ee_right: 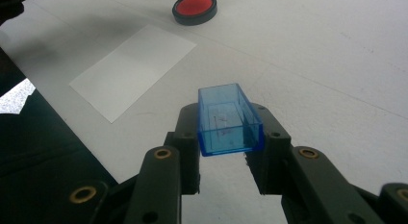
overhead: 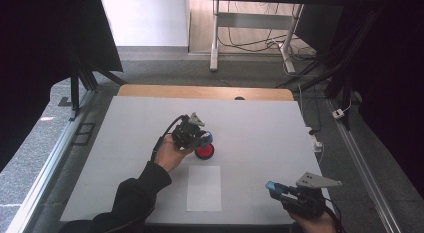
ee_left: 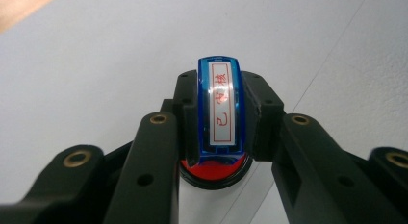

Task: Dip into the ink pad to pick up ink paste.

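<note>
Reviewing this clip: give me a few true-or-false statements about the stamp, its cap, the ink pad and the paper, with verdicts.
1. The left gripper is shut on the blue stamp. True.
2. The stamp is held over the sheet of paper. False: it is over the red ink pad.
3. The right gripper holds a clear blue cap. True.
4. The ink pad lies on the paper. False: it lies on the table, apart from the paper.
5. The right gripper is near the table's far edge. False: it is at the near right edge.
</note>
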`<move>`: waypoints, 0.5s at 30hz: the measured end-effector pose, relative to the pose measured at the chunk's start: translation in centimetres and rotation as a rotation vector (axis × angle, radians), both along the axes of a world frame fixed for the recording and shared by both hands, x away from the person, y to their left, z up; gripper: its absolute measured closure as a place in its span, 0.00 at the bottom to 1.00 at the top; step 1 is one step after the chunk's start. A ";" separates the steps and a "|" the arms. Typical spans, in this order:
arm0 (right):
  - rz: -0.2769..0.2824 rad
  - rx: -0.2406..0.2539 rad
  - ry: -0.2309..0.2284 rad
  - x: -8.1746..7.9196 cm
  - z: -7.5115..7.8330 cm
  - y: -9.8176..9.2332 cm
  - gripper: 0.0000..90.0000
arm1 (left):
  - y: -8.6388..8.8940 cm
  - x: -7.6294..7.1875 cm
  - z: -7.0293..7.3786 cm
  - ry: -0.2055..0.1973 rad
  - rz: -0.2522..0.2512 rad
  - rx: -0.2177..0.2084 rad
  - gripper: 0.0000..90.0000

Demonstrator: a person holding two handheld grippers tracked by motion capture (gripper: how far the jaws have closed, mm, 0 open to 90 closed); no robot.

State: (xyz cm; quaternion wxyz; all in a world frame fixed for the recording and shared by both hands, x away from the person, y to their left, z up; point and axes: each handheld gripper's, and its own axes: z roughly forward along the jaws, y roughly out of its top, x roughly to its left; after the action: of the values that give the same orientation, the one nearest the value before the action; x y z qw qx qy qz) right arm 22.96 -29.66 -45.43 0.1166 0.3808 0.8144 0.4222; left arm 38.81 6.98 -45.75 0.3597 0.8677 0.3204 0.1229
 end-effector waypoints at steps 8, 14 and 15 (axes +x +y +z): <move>-0.001 0.000 0.001 0.0 0.0 0.0 0.75 | 0.3 0.2 -0.7 0.035 -0.004 -0.018 0.78; -0.005 0.006 0.001 0.0 0.0 0.0 0.75 | 0.1 0.5 -1.7 0.060 0.004 -0.011 0.78; -0.005 0.004 0.001 0.0 0.0 0.0 0.75 | 0.1 0.6 -1.8 0.064 0.005 -0.006 0.78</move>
State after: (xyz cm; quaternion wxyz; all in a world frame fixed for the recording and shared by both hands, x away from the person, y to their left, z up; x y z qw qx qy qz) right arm 22.96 -29.68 -45.44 0.1166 0.3833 0.8126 0.4234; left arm 39.37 7.08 -47.56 0.3515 0.8694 0.3341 0.0950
